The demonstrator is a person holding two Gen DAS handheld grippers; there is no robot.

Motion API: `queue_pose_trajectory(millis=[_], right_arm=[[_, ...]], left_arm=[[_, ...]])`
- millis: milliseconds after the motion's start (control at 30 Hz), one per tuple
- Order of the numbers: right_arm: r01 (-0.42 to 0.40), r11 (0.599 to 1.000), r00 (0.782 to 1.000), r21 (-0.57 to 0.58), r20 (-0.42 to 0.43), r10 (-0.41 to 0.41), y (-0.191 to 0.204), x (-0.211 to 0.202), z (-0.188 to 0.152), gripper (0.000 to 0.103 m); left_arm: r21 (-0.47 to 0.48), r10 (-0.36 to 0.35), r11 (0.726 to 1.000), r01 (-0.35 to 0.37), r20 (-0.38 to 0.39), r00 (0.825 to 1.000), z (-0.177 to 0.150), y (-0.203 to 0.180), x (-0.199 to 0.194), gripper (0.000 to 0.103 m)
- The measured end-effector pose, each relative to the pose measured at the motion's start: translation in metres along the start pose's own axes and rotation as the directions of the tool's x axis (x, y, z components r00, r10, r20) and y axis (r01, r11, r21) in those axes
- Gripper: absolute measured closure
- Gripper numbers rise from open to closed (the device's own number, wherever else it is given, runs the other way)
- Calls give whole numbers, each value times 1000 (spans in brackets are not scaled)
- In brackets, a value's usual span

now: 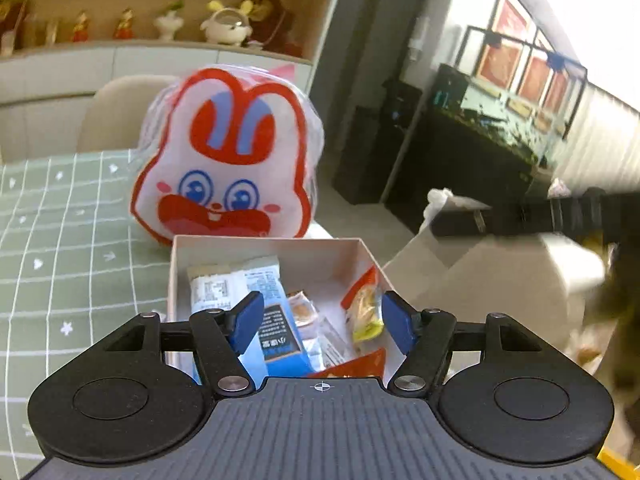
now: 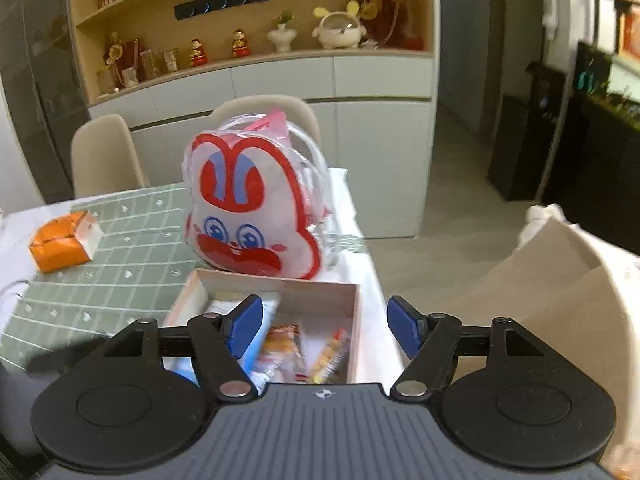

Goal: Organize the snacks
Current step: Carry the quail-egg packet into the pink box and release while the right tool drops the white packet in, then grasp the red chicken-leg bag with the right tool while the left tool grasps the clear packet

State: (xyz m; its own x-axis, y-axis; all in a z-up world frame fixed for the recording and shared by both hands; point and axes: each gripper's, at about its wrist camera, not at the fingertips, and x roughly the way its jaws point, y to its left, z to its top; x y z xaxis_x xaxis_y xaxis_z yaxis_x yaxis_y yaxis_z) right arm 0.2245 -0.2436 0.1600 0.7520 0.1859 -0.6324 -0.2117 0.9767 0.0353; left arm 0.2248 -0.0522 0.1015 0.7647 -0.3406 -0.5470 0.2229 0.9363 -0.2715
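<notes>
Left gripper [image 1: 322, 322] and right gripper [image 2: 324, 326] both spread wide, grasping nothing, above box [image 1: 272, 246] of snack packets [image 1: 276, 320] near table's right edge, rabbit bag [image 1: 228, 160] touching box's far side, orange pack [image 2: 64, 246] toward left edge.

This looks like a home dining room: a table under a green checked cloth [image 2: 120, 240], beige dining chairs [image 2: 106, 152], a built-in wooden shelf of figurines and plush toys [image 2: 256, 24], and what may be a fish tank [image 1: 516, 92].
</notes>
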Motion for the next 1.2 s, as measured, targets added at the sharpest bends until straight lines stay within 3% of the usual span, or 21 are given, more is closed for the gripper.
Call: queue_pose_trajectory(millis=[167, 300, 400, 500, 533, 667, 767, 833, 933, 1033, 1133, 1167, 1200], right_arm=[[32, 996, 999, -86, 17, -30, 25, -15, -34, 32], [66, 951, 996, -303, 72, -46, 86, -16, -79, 30], [-106, 919, 994, -380, -3, 114, 137, -15, -106, 30], [-331, 854, 943, -401, -110, 314, 188, -12, -122, 30], [-373, 836, 927, -404, -126, 352, 204, -11, -126, 30], [-492, 782, 870, -382, -209, 446, 266, 7, -126, 30], [-497, 794, 864, -351, -284, 415, 307, 38, -123, 30], [-494, 795, 860, -352, -331, 388, 327, 55, -128, 30], [-526, 790, 832, -316, -387, 399, 336, 70, -136, 21], [-528, 777, 830, -342, -400, 388, 331, 60, -142, 20], [-541, 766, 829, -347, -373, 417, 313, 38, -145, 43], [-541, 767, 830, -346, -368, 419, 306, 32, -146, 59], [-527, 776, 840, -347, -350, 414, 296, 22, -146, 60]], left_arm=[[-116, 51, 992, -52, -11, 999, -18, 38, -56, 32], [-327, 163, 925, -194, -118, 979, -59, 95, -100, 33], [-404, 254, 866, -296, -155, 955, -92, 130, -142, 35], [-467, 362, 789, -400, -172, 916, -120, 160, -184, 35], [-494, 382, 762, -419, -179, 907, -130, 169, -199, 35], [-530, 423, 713, -459, -197, 884, -152, 186, -245, 35], [-554, 429, 689, -467, -208, 879, -169, 196, -259, 35], [-568, 418, 678, -466, -224, 881, -179, 200, -262, 35], [-579, 387, 681, -448, -235, 892, -188, 205, -259, 36], [-585, 371, 687, -430, -226, 901, -191, 209, -257, 37], [-561, 357, 719, -410, -208, 911, -186, 209, -249, 38], [-549, 350, 732, -404, -206, 914, -185, 208, -245, 38], [-534, 343, 746, -398, -205, 917, -182, 207, -241, 38]])
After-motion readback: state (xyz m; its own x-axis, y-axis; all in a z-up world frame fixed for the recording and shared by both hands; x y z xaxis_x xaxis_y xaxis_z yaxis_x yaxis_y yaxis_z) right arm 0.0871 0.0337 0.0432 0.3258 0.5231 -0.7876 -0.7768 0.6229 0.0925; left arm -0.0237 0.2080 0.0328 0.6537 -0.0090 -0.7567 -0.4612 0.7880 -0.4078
